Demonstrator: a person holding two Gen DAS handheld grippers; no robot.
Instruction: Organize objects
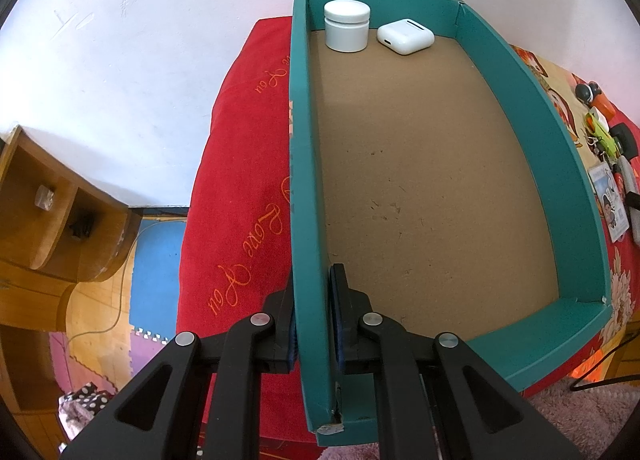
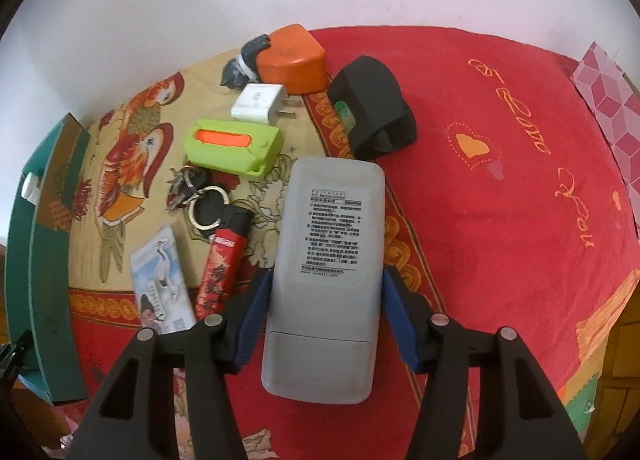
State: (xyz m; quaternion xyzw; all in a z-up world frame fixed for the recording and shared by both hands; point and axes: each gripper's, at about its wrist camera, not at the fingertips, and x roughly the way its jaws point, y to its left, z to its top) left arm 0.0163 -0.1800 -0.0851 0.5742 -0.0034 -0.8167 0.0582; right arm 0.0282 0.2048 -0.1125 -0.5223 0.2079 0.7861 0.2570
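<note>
A teal cardboard box [image 1: 560, 180] with a brown floor lies on the red bedspread. In its far corner stand a white round jar [image 1: 346, 26] and a white earbud case [image 1: 405, 36]. My left gripper [image 1: 314, 280] is shut on the box's left wall, one pad outside and one inside. In the right wrist view a grey remote control [image 2: 328, 244] lies label side up between my right gripper's [image 2: 326, 274] blue pads, which touch both of its long sides. The teal box [image 2: 36, 260] shows at the left edge there.
Beyond the remote lie a red lighter [image 2: 222, 264], a picture card [image 2: 162, 284], a key ring [image 2: 196, 192], a lime-green case [image 2: 232, 146], a white charger plug [image 2: 258, 104], an orange box [image 2: 294, 60], a small grey figurine [image 2: 244, 60] and a black pouch [image 2: 372, 112]. A white wall stands behind the bed.
</note>
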